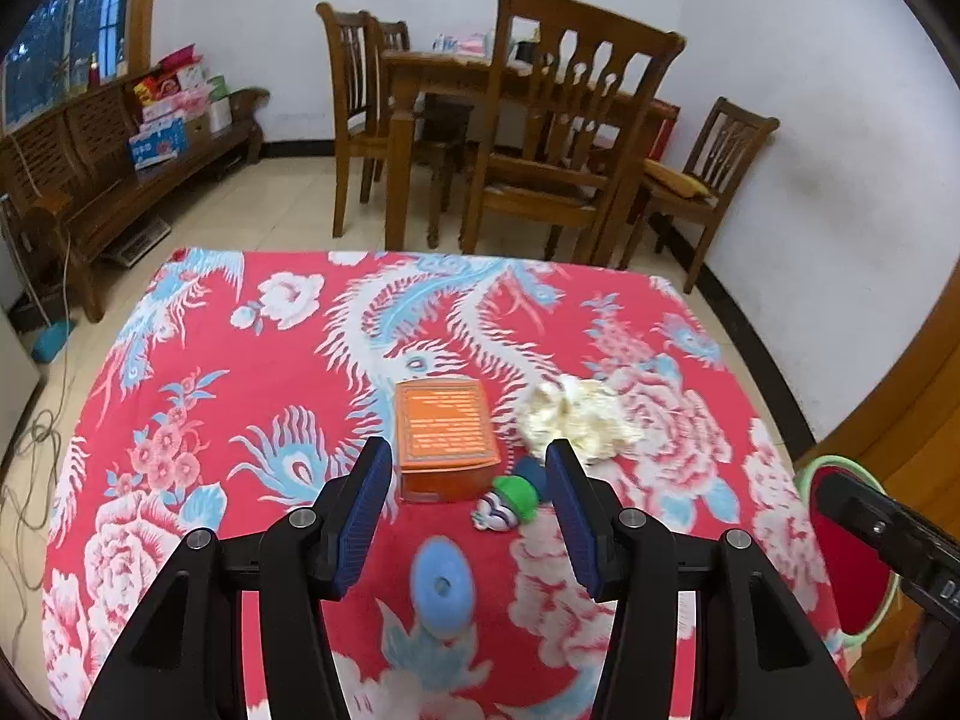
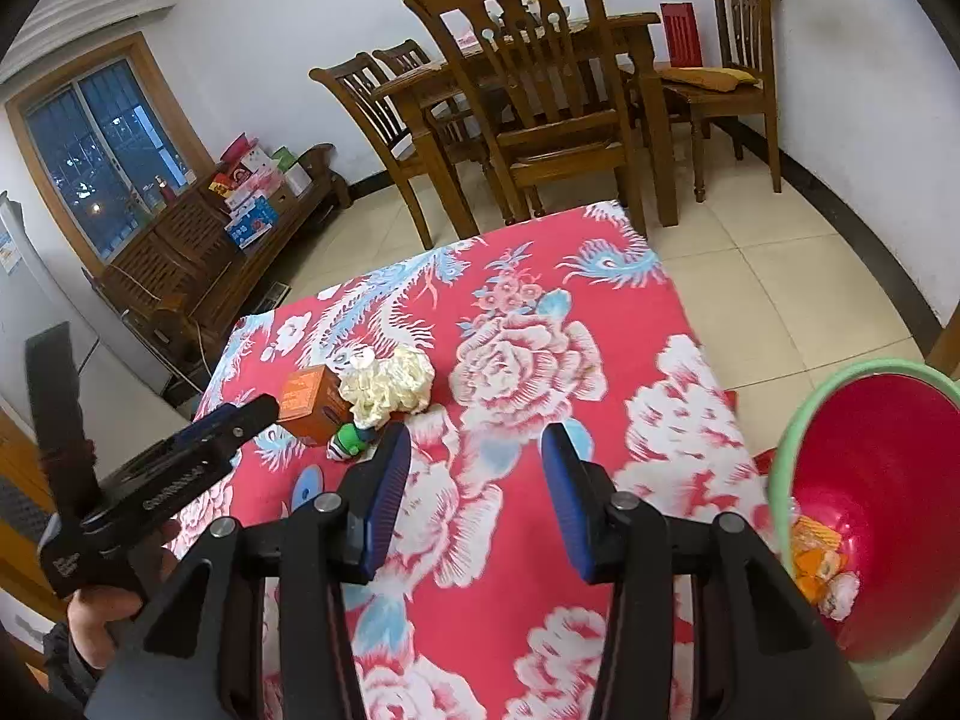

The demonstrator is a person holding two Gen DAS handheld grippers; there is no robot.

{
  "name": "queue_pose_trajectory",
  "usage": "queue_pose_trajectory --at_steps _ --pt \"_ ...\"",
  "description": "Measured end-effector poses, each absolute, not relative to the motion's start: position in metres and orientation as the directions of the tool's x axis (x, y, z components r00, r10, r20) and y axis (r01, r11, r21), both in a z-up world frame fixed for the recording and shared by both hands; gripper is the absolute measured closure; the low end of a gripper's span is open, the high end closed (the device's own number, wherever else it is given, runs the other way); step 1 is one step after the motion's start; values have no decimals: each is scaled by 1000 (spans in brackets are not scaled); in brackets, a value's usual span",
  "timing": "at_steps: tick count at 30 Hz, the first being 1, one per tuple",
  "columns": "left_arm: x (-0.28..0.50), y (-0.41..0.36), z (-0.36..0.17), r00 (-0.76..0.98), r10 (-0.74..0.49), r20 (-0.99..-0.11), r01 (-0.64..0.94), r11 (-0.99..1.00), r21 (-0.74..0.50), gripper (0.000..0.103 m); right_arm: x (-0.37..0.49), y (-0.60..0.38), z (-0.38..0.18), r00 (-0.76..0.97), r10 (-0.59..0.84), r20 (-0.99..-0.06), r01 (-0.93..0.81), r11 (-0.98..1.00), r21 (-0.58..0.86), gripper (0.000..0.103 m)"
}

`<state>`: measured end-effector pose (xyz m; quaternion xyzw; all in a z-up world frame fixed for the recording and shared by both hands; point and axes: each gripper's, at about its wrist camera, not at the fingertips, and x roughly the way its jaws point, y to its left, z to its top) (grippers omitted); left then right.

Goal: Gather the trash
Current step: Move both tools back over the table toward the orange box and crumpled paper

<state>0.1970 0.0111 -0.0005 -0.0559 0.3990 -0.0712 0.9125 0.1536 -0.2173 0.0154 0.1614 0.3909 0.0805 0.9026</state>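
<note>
Right wrist view: both hand-held grippers released, empty; red bin (image 2: 870,480) cut off by frame edge.

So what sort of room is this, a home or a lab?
Most likely a home's dining or living room: a wooden dining table with matching chairs, a carved wooden bench stacked with boxes, and a floral cloth covering the near table.

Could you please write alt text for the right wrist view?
The open, empty right gripper hangs over a red floral tablecloth. An orange box, crumpled paper and a green toy lie far left; a red bin holding wrappers stands right.
</note>
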Motion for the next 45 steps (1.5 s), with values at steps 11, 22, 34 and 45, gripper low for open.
queue_pose_trajectory --at_steps 11,22,34,45 --pt "223 12 -28 638 -188 -747 80 981 -179 48 181 -199 0 652 276 -707 -33 941 337 55" --pt "227 16 -36 655 -176 -735 76 983 -168 54 201 -182 -13 621 285 -730 -57 945 321 55" --pt "220 34 -29 710 -119 -695 2 986 -167 55 226 -156 -27 619 279 -734 -64 950 307 47" --pt "224 44 -39 706 -125 -697 -26 979 -202 55 250 -133 -43 594 282 -753 -96 955 282 47"
